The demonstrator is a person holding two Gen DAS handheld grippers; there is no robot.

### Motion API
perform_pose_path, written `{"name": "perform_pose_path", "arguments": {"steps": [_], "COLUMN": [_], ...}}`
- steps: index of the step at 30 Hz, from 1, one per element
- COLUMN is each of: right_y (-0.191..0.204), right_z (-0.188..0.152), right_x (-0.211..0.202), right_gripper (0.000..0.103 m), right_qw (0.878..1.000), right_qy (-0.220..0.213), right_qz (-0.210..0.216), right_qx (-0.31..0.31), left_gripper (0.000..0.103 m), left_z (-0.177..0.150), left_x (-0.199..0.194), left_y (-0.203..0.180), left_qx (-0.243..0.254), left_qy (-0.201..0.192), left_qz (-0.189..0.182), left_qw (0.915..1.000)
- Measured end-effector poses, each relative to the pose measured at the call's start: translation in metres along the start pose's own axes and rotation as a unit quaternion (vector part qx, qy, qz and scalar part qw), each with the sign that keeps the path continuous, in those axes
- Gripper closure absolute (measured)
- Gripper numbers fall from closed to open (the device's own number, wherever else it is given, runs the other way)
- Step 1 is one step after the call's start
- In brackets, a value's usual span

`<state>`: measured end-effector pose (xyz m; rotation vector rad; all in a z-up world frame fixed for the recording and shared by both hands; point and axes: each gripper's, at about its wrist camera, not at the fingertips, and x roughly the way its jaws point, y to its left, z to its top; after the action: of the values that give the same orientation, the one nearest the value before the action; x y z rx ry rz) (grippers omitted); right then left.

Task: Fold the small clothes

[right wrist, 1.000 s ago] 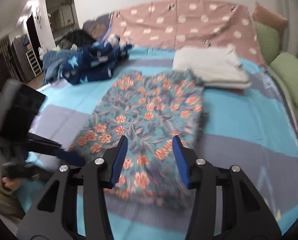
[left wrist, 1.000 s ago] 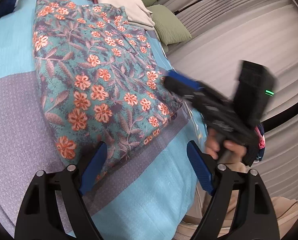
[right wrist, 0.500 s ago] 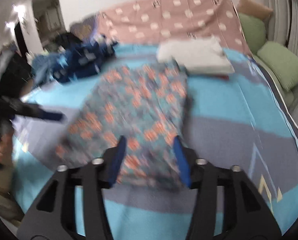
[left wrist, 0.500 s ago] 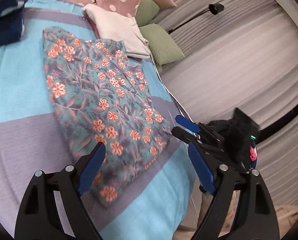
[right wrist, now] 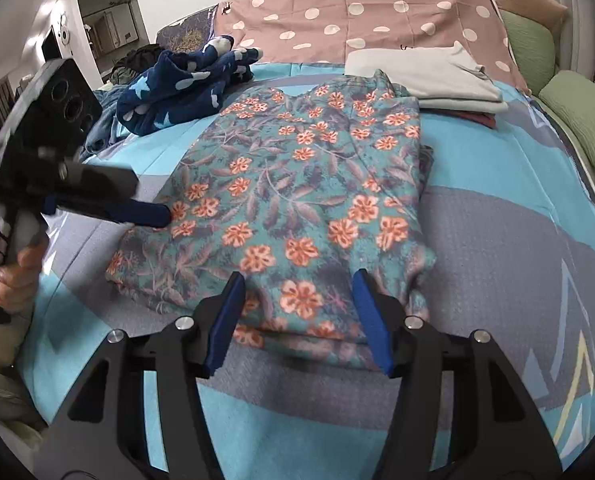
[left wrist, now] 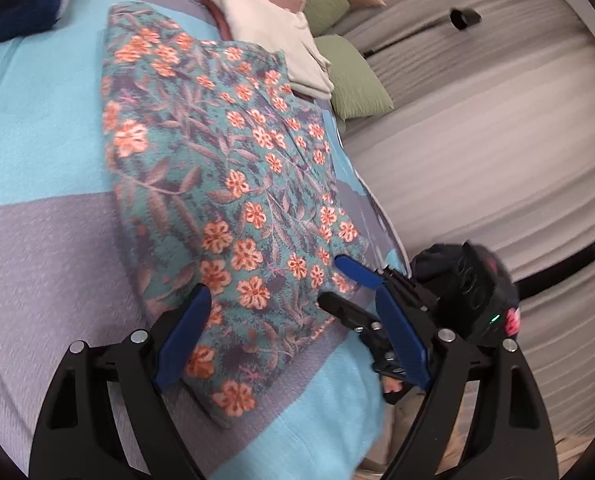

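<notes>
A teal garment with orange flowers (left wrist: 225,184) (right wrist: 305,184) lies flat and folded lengthwise on the bed. In the left wrist view my left gripper (left wrist: 293,320) stands wide open over the garment's near corner, with the cloth below and between its blue pads. In the right wrist view it (right wrist: 145,200) reaches in from the left to the garment's left edge, held by a hand. My right gripper (right wrist: 297,304) is open just above the near hem, pads apart and not pressing the cloth. In the left wrist view it (left wrist: 337,284) points at the hem's right corner.
A stack of folded pale clothes (right wrist: 425,76) lies beyond the garment, a navy starred heap (right wrist: 177,84) at the back left. Green pillows (right wrist: 581,120) line the right side. A pink dotted sheet (right wrist: 357,16) covers the headboard end. The bed cover (right wrist: 517,272) ends near me.
My right gripper's jaws have widened and it has come down closer to the near hem. My left gripper has shifted in to the garment's left edge, still wide open.
</notes>
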<state>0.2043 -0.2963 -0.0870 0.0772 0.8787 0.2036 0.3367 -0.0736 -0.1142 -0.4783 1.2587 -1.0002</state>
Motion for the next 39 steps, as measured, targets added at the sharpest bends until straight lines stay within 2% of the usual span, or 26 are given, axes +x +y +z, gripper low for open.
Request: {"name": "perform_pose_path", "arguments": {"steps": [2, 4, 8, 10, 16, 19, 21, 24, 26, 29, 30, 32, 35, 37, 39], "right_y": [0.003, 0.003, 0.003, 0.003, 0.001, 0.001, -0.001, -0.004, -0.005, -0.008, -0.009, -0.009, -0.010, -0.013, -0.015], "right_z": [0.000, -0.001, -0.001, -0.001, -0.001, -0.001, -0.001, -0.001, -0.002, -0.001, -0.001, -0.002, -0.003, -0.004, -0.003], "right_x": [0.000, 0.001, 0.001, 0.001, 0.001, 0.001, 0.001, 0.001, 0.000, 0.000, 0.000, -0.001, -0.003, -0.002, -0.001], "right_gripper": [0.045, 0.043, 0.040, 0.040, 0.038, 0.036, 0.034, 0.034, 0.034, 0.033, 0.033, 0.033, 0.033, 0.033, 0.032], "right_qw": [1.000, 1.000, 1.000, 1.000, 1.000, 1.000, 0.999, 0.999, 0.999, 0.998, 0.998, 0.997, 0.997, 0.997, 0.996], "right_qy": [0.000, -0.002, -0.004, -0.005, -0.009, -0.012, -0.014, -0.017, -0.019, -0.021, -0.021, -0.022, -0.023, -0.023, -0.024], "right_qz": [-0.006, -0.005, -0.001, -0.002, 0.006, 0.010, 0.018, 0.028, 0.033, 0.041, 0.044, 0.047, 0.049, 0.055, 0.060], "right_qx": [-0.005, -0.003, 0.000, 0.000, 0.011, 0.015, 0.022, 0.031, 0.037, 0.046, 0.049, 0.051, 0.052, 0.058, 0.067], "left_gripper": [0.016, 0.011, 0.011, 0.011, 0.011, 0.010, 0.008, 0.008, 0.008, 0.008, 0.008, 0.008, 0.008, 0.008, 0.008], "left_z": [-0.001, -0.004, -0.011, -0.013, -0.016, -0.013, -0.008, -0.002, 0.003, 0.008, 0.008, 0.005, -0.006, -0.018, -0.024], "left_x": [-0.013, -0.022, -0.024, -0.021, -0.005, 0.001, 0.006, 0.012, 0.016, 0.022, 0.022, 0.017, 0.004, 0.005, 0.011], "left_y": [0.003, 0.009, 0.030, 0.035, 0.031, 0.032, 0.034, 0.041, 0.050, 0.057, 0.055, 0.050, 0.048, 0.050, 0.047], "left_qx": [-0.014, -0.021, -0.059, -0.079, -0.098, -0.110, -0.122, -0.155, -0.188, -0.222, -0.226, -0.230, -0.228, -0.254, -0.260], "left_qy": [-0.015, -0.025, -0.010, -0.004, 0.026, 0.032, 0.035, 0.040, 0.041, 0.045, 0.047, 0.061, 0.071, 0.090, 0.118], "left_qz": [0.005, 0.024, 0.025, 0.016, -0.045, -0.043, -0.055, -0.101, -0.142, -0.169, -0.167, -0.134, -0.107, -0.106, -0.111], "left_qw": [0.9998, 0.9992, 0.9979, 0.9968, 0.9939, 0.9925, 0.9904, 0.9820, 0.9710, 0.9593, 0.9585, 0.9620, 0.9651, 0.9571, 0.9519]}}
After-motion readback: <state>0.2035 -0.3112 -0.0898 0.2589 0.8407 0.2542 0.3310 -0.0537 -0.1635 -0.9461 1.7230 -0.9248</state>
